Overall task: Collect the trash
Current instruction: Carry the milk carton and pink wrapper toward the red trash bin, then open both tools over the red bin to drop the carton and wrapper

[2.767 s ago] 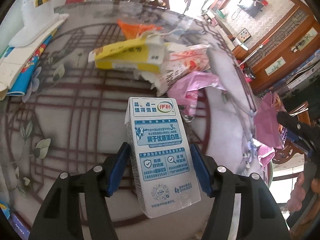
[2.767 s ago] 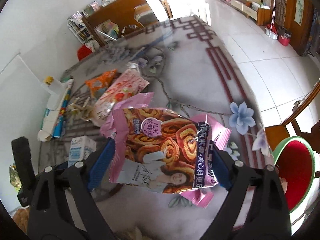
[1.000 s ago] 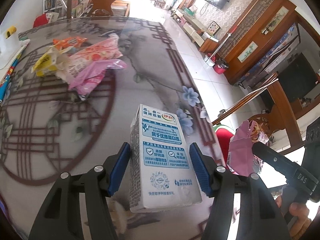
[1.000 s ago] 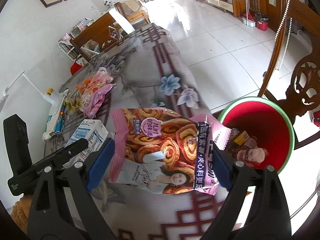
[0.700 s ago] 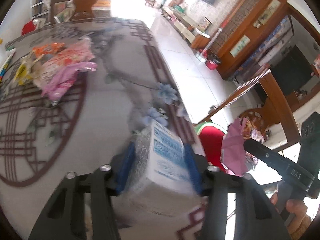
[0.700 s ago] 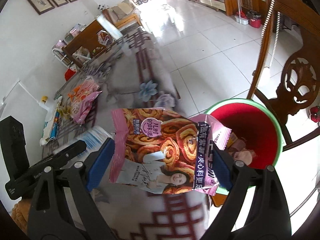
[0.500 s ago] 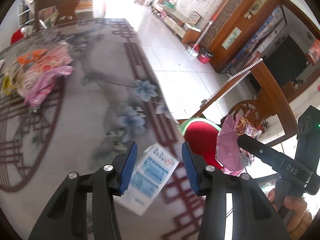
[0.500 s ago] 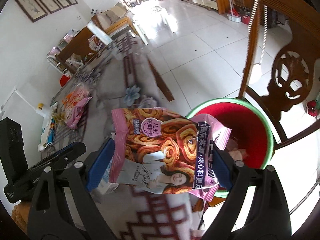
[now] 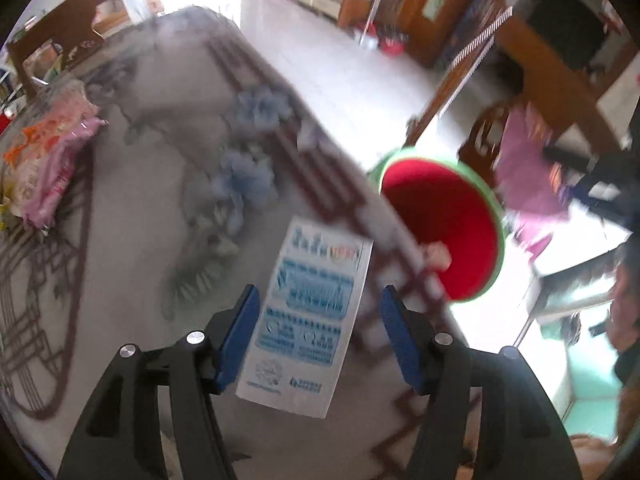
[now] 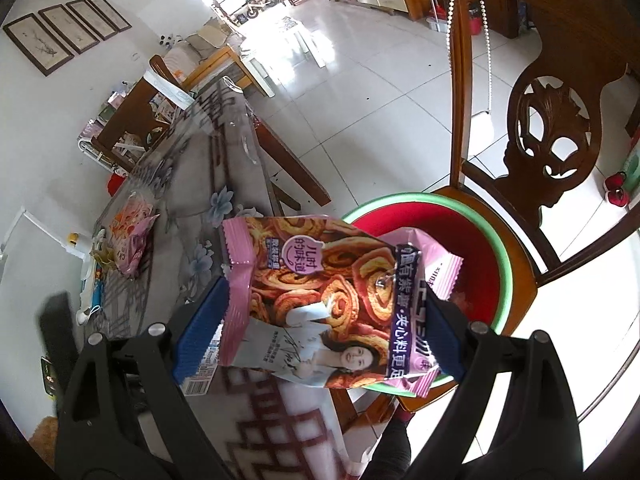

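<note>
Daylight glares from the far doorway; the left view is motion-blurred, the right sharp, both fisheye-bent at the edges.

milk carton (image 9: 306,316): 1 | snack bag (image 10: 320,304): 1 | red bin (image 10: 486,240): 1 | wooden chair (image 10: 548,128): 1

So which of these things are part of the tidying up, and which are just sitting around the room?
Part of the job:
- milk carton between the open left gripper
- snack bag in the right gripper
- red bin on the chair seat
- wrapper pile on the table

Just lying about:
- wooden chair
- framed pictures
- flowered tablecloth
</note>
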A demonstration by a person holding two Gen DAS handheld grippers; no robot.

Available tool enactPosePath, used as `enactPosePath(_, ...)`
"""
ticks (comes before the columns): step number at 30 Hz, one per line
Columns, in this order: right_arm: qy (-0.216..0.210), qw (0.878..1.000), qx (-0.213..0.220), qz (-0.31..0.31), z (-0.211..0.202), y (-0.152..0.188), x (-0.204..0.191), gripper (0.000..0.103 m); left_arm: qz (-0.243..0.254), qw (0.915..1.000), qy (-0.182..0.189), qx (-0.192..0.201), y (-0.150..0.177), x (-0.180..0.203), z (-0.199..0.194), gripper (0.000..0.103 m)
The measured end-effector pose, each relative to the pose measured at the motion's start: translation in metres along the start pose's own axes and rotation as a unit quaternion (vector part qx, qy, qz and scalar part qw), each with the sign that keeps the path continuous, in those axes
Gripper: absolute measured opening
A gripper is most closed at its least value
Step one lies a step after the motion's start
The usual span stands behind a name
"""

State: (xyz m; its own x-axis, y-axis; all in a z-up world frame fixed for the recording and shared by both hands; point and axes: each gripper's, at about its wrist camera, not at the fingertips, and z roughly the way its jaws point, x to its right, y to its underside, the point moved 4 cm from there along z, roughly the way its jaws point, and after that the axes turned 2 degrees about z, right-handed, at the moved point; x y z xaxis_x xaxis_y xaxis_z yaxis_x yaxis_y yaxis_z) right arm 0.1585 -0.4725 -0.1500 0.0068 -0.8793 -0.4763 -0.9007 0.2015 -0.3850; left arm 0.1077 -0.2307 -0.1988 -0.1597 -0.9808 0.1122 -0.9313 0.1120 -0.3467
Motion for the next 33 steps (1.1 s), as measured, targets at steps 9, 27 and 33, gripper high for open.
enactPosePath(9,-0.001,1.000,0.004,-0.001,-0.006,0.000,0.006,0.089,-0.029,0.9993,-0.007,-0.025,0.002,-0.007,0.021,0.052)
enactPosePath(27,0.003,0.997,0.036,0.065,-0.033,-0.010,0.058,0.094,-0.010,0.9921,0.115,0.049,-0.078,0.103,0.003,0.076)
enactPosePath(33,-0.003,0.996,0.028,0.089,-0.027,-0.009,0.062,0.098,-0.008,0.9919,0.103,0.073,-0.078,0.097,-0.015,0.077)
